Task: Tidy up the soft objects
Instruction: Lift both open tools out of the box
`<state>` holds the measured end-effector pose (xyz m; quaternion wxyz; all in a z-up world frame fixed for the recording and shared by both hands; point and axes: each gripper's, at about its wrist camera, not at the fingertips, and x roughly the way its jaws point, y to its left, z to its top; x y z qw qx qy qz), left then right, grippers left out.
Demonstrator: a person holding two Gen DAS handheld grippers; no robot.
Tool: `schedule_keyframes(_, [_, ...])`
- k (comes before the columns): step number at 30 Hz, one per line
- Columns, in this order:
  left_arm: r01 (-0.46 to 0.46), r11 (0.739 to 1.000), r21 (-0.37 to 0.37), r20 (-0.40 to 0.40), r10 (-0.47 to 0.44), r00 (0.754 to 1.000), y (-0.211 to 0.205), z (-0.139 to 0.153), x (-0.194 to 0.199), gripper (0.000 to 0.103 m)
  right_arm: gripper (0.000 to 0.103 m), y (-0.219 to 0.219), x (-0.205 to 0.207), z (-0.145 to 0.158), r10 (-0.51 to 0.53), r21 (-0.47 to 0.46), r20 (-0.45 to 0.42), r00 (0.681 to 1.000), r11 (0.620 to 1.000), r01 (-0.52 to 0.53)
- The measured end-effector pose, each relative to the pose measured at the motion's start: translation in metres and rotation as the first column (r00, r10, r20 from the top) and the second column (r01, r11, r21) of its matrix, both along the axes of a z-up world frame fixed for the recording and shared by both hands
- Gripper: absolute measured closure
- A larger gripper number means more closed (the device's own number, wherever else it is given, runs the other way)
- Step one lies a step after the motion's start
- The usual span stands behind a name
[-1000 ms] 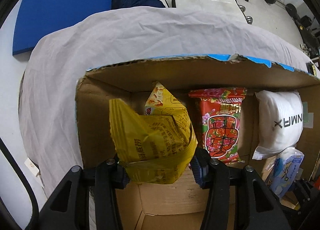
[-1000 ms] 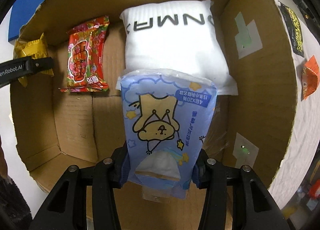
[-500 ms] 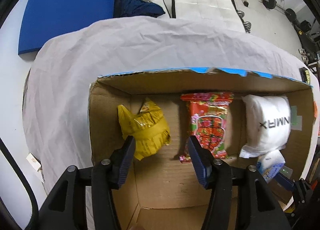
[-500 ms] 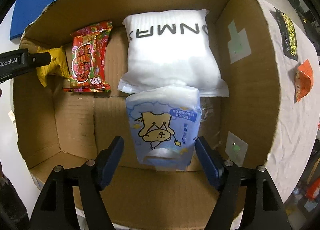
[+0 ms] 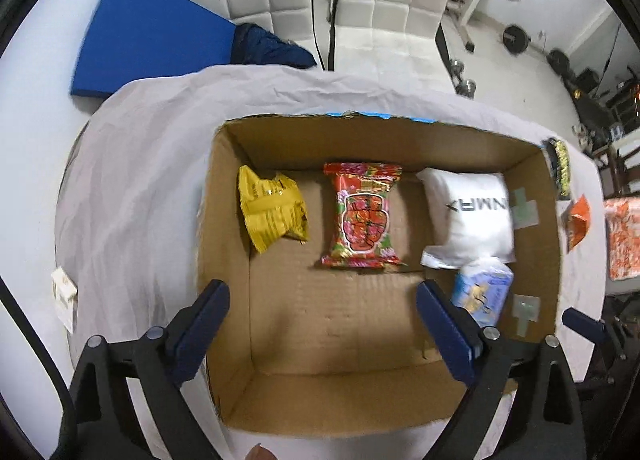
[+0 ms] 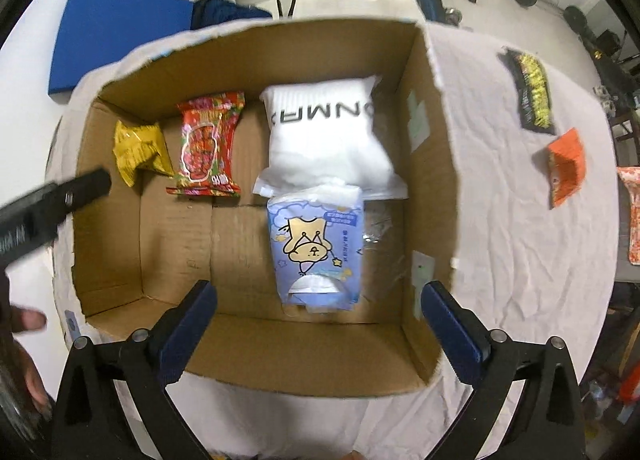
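Note:
An open cardboard box (image 5: 536, 196) (image 6: 436, 164) stands on a cloth-covered table. Inside lie a yellow snack bag (image 5: 272, 212) (image 6: 138, 148) at the left, a red snack pack (image 5: 362, 216) (image 6: 208, 144), a white pillow-like pack (image 5: 470, 212) (image 6: 326, 136) and a blue tissue pack (image 5: 482, 290) (image 6: 318, 248) in front of the pack. My left gripper (image 5: 322, 324) is open and empty above the box's near left. My right gripper (image 6: 320, 328) is open and empty above the near right, behind the tissue pack.
On the cloth right of the box lie a black and yellow packet (image 6: 532, 88), an orange packet (image 6: 566, 166) and a red-white pack (image 6: 632, 216). White chairs (image 5: 376, 12) and a blue mat (image 5: 148, 36) are beyond the table. The left gripper's body (image 6: 48, 208) crosses the box's left wall.
Both grippers opened and let go: the yellow bag and the tissue pack now lie in the box. Both grippers have pulled up and back from it.

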<state>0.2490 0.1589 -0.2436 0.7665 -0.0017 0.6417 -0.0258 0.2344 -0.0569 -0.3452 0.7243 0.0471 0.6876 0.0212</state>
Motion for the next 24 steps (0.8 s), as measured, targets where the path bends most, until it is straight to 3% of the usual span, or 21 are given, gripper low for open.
schedule_keyframes(4, [-0.016, 1.0, 0.025, 0.09, 0.014, 0.996, -0.002, 0.026, -0.028, 0.007, 0.0, -0.009, -0.011, 0.026, 0.002, -0.02, 0.063, 0.998, 1.0, -0.001])
schedule_keyframes(13, [-0.028, 0.999, 0.027, 0.184, 0.022, 0.983, -0.004, 0.073, -0.076, 0.007, 0.0, -0.009, -0.044, 0.079, 0.038, -0.014, 0.167, 0.985, 0.999, -0.036])
schedule_keyframes(24, [-0.052, 0.998, 0.021, 0.207, 0.047, 0.977, -0.017, 0.093, -0.102, 0.007, 0.0, -0.023, -0.064, 0.112, 0.044, 0.045, 0.214, 0.976, 0.998, -0.054])
